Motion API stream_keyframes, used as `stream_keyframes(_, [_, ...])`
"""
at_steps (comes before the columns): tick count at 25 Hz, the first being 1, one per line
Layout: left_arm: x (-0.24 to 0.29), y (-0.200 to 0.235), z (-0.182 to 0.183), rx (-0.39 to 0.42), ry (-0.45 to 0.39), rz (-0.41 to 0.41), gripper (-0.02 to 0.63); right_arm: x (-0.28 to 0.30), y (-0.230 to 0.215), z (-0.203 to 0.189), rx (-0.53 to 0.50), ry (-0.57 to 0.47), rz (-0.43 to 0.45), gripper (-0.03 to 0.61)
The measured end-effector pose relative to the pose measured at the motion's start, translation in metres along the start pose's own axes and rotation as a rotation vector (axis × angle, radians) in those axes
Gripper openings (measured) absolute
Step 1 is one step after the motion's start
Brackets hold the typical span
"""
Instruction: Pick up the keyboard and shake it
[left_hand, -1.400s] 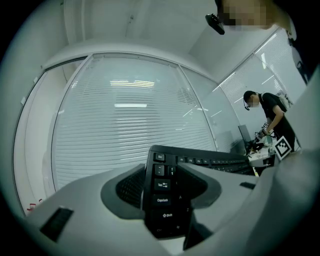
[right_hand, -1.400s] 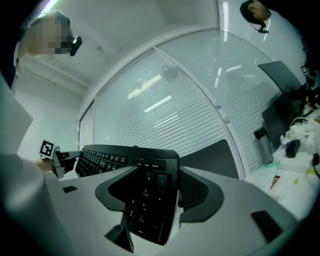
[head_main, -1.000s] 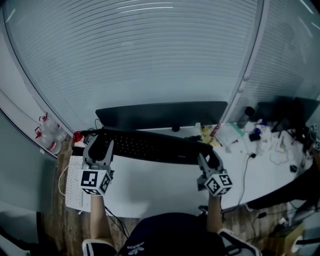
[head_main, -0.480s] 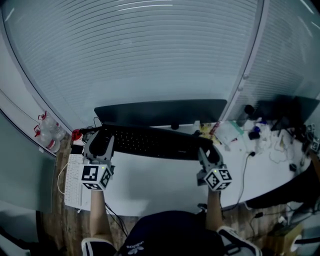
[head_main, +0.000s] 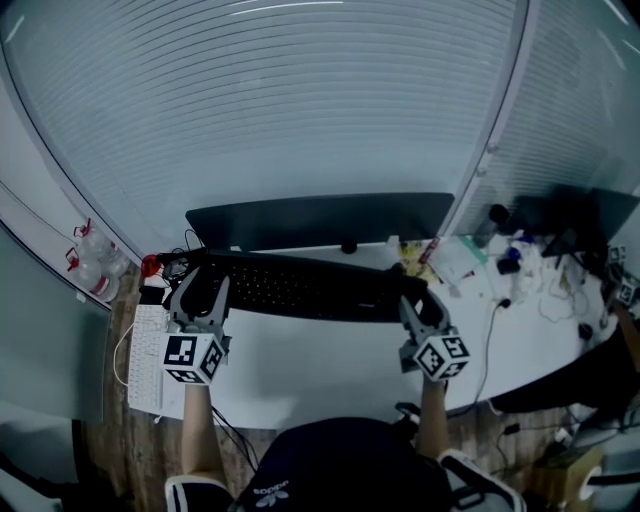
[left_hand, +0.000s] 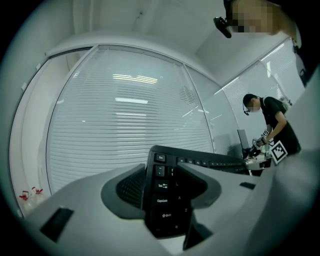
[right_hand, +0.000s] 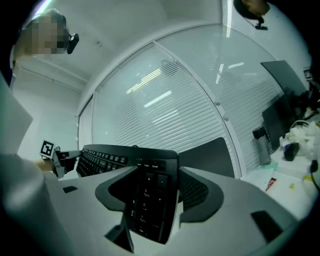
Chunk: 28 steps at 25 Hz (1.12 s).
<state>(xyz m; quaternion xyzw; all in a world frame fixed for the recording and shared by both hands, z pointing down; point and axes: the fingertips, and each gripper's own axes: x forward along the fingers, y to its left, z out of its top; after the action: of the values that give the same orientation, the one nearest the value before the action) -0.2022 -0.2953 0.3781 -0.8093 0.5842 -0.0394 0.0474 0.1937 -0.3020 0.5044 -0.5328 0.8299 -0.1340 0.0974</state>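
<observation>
The black keyboard (head_main: 310, 288) hangs above the white desk (head_main: 330, 365), held at both ends. My left gripper (head_main: 200, 292) is shut on its left end, where the Tab and Caps keys of the keyboard (left_hand: 162, 200) show between the jaws. My right gripper (head_main: 418, 305) is shut on the right end, the number pad of the keyboard (right_hand: 147, 200) clamped between the jaws. The key face tilts towards me in both gripper views.
A dark monitor (head_main: 320, 220) stands behind the keyboard. A white keyboard (head_main: 145, 360) lies at the desk's left edge, bottles (head_main: 95, 265) beyond it. Cables and clutter (head_main: 530, 270) crowd the right side. Glass walls with blinds enclose the back. Another person (left_hand: 267, 125) stands far right.
The keyboard and both grippers have shifted slightly up and away from me over the last second, the right end rising a little. Both grips hold.
</observation>
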Motion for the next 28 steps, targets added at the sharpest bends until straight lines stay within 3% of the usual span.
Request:
stream_keyframes(9, [-0.012,0.000,-0.036,-0.104,0.008,0.063,0.198,0.006,-0.001,0.021,-0.130,0.027,0.025,0.233])
stream_keyframes(20, [-0.055,-0.020,-0.129,-0.372,-0.017,0.178,0.198,0.020,0.021,0.055,-0.414,0.120,0.120,0.233])
stream_keyframes(28, [-0.050,-0.023,-0.141,-0.408,-0.023,0.202,0.196,0.025,0.019,0.057,-0.443,0.145,0.126,0.233])
